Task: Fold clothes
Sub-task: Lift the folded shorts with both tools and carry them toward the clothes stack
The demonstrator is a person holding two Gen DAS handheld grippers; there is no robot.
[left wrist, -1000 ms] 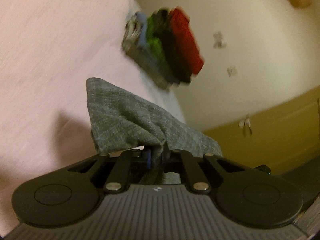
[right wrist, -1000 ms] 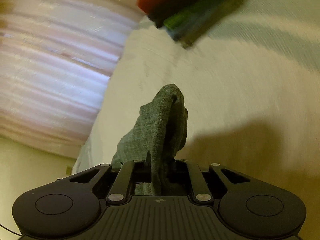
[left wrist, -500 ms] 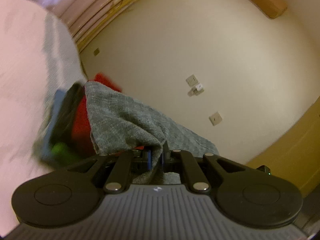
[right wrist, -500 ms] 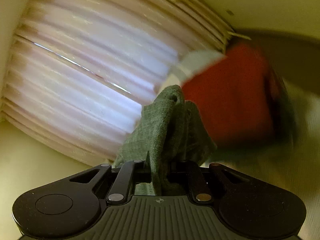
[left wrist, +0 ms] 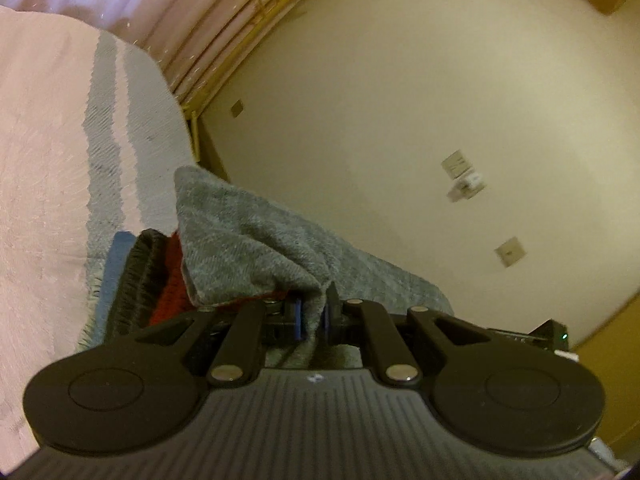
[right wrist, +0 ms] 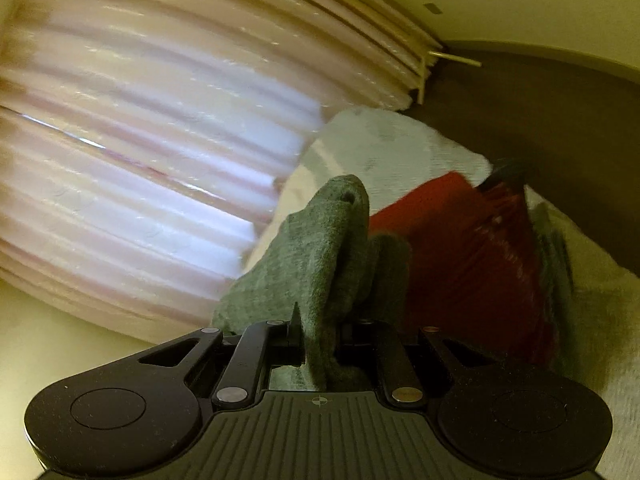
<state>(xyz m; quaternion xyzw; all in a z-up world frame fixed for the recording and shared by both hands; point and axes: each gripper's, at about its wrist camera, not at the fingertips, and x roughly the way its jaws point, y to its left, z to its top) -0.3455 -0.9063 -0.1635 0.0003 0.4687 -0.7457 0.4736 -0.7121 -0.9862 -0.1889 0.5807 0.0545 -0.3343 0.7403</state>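
My left gripper point(left wrist: 313, 316) is shut on a corner of a grey cloth point(left wrist: 248, 248), which drapes ahead and to the right. My right gripper point(right wrist: 320, 332) is shut on another bunched part of the grey cloth point(right wrist: 324, 248). A stack of folded clothes lies on the bed right behind the cloth, red on top point(right wrist: 460, 248); in the left wrist view its red, black and blue edges point(left wrist: 140, 276) show to the left of the cloth. The cloth hangs just over the stack.
The pink bed cover point(left wrist: 44, 160) with grey stripes fills the left. Pink curtains point(right wrist: 140, 140) hang behind the bed. A cream wall point(left wrist: 400, 100) with sockets is to the right, and dark floor point(right wrist: 540, 120) lies beyond the bed corner.
Both grippers have carried the grey cloth toward the stack of folded clothes, tilting up. The stack has gone from far ahead to directly under and behind the cloth.
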